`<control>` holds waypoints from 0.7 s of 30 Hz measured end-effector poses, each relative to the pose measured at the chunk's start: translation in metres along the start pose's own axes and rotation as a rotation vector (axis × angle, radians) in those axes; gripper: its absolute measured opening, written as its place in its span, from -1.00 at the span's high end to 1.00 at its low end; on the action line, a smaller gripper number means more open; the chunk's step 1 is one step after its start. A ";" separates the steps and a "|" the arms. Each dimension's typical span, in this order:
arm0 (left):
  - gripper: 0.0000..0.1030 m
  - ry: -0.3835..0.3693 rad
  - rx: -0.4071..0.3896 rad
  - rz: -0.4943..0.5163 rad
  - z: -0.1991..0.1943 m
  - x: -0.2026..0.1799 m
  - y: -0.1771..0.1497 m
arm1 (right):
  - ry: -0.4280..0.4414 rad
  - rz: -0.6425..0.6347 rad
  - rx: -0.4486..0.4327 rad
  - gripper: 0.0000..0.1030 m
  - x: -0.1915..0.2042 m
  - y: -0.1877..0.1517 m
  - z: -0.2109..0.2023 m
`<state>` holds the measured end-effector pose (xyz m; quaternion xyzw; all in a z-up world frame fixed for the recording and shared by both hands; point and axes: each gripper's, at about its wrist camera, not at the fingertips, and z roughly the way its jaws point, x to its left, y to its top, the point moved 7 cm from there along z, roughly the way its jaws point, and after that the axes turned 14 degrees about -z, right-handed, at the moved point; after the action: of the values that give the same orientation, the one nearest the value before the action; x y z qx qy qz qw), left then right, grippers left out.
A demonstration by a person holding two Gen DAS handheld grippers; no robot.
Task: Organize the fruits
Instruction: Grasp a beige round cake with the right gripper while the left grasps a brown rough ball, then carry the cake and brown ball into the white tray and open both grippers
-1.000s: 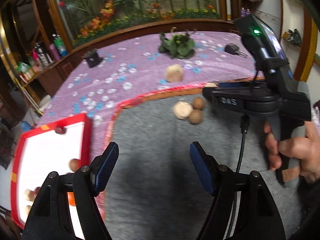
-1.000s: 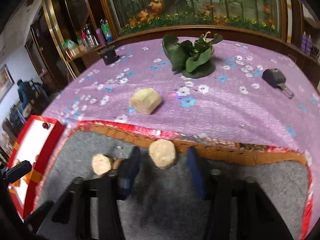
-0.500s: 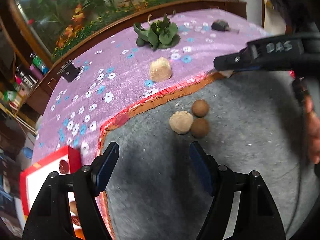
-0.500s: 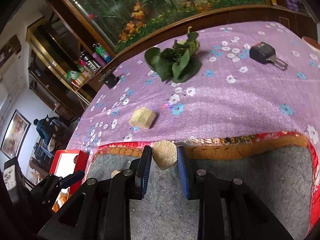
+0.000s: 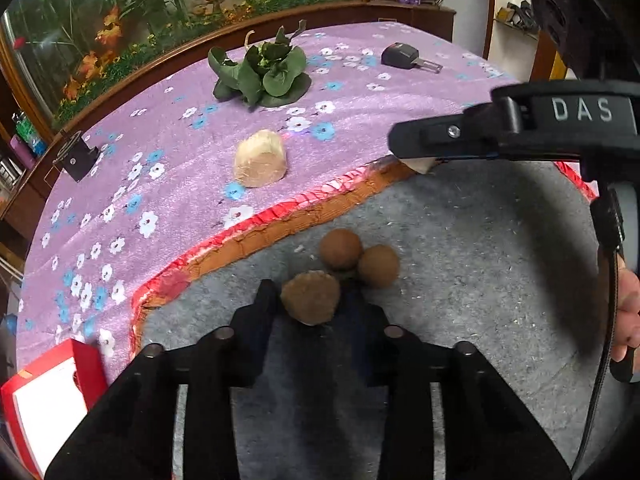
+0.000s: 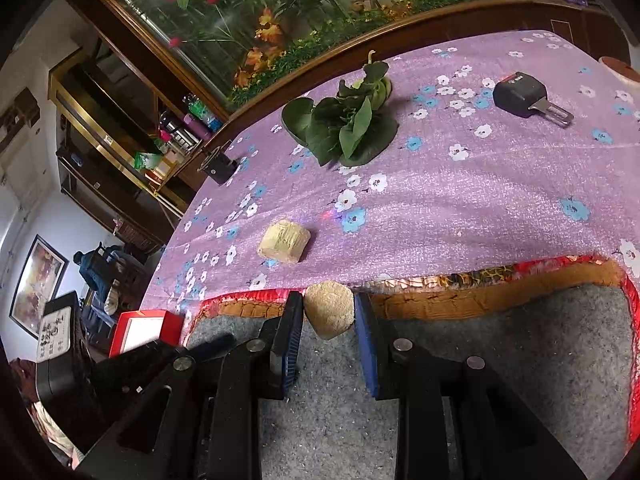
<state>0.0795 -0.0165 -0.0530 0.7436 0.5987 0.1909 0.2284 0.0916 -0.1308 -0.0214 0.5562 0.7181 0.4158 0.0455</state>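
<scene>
Left tongs are clenched on a bumpy brown fruit low on the grey mat; the right-hand finger is lost in shadow, so I can't make out its contact clearly. Right tongs grip a pale rough fruit between blue pads, right at the mat's orange-red border. From the left wrist view only a sliver of that pale fruit peeks under the right gripper's black body. Two round brown fruits touch each other just behind my left catch. Beyond the border, on the purple flowered tabletop, a tan block-shaped fruit lies flat, its long side running across the view. Further back there's a leafy green bunch, a black key fob with its metal end pointing right, and a small black gadget. A red-rimmed white tray is cut off at the left edge.
</scene>
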 end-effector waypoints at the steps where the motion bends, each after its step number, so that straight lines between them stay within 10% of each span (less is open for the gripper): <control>1: 0.49 0.005 -0.006 -0.001 0.000 -0.001 0.000 | 0.003 -0.002 -0.003 0.48 0.001 0.000 0.000; 21: 0.49 0.208 -0.241 -0.380 -0.133 0.107 -0.078 | 0.157 -0.339 0.038 0.49 0.124 -0.035 0.011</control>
<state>-0.0349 0.1168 0.0133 0.5615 0.7210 0.2899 0.2845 0.0239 -0.0218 -0.0023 0.3938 0.8108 0.4303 0.0484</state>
